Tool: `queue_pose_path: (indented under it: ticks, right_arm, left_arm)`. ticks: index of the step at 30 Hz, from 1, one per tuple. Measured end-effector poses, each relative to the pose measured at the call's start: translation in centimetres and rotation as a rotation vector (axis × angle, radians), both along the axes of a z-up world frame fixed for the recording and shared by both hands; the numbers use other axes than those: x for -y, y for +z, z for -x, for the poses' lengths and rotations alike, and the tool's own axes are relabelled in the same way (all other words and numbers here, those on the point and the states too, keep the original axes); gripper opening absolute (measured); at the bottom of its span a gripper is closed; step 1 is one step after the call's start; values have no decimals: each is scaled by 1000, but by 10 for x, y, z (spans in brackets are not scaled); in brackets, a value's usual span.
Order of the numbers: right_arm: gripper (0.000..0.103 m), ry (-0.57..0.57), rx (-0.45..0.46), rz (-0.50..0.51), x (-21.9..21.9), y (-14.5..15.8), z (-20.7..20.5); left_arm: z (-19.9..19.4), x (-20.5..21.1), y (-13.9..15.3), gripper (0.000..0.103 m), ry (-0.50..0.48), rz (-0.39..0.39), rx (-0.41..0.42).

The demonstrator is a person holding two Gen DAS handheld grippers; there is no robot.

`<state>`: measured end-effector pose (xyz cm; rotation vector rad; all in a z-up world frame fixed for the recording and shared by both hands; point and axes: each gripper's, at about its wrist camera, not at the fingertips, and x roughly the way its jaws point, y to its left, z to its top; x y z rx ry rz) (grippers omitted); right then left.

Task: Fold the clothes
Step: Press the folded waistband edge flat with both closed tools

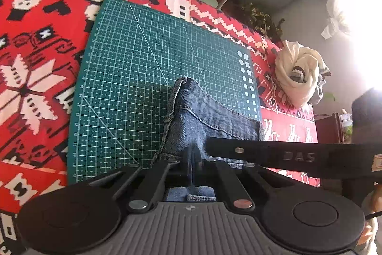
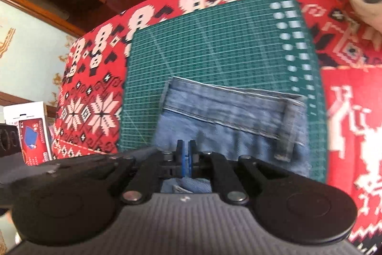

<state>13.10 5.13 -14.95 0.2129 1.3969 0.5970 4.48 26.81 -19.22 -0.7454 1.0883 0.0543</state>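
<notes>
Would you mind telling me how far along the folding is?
Done: the jeans lie on the green mat, seemingly doubled over. In hand: both the left tongs and right tongs are shut on denim. Left: finishing the fold; the cream garment sits unfolded.

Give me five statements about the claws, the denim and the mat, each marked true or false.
1. The left claw is shut on the denim garment. True.
2. The right claw is wide open over the mat. False: its fingers are shut on the denim.
3. The denim lies over the green cutting mat. True.
4. The mat rests on bare wood. False: it rests on a red patterned cloth.
5. The cream bundled cloth sits on top of the denim. False: it sits apart, on the red cloth beyond the mat's edge.
</notes>
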Motion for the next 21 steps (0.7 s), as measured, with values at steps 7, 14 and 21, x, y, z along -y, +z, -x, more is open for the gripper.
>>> queue_pose_path:
  ticks: [7,14,21]
  right_arm:
    - [2,-3,-49,28,-22,-30,-8]
    - [0,6,-6,41,-12,-36,-6]
    - [0,-26,-28,8,19,-29,-10]
  left_arm:
    - [-4,-3,-20,3,27,63,-8]
    - [-7,3,-16,3,8,28,-8]
    - [-7,4,-16,3,2,13,-4]
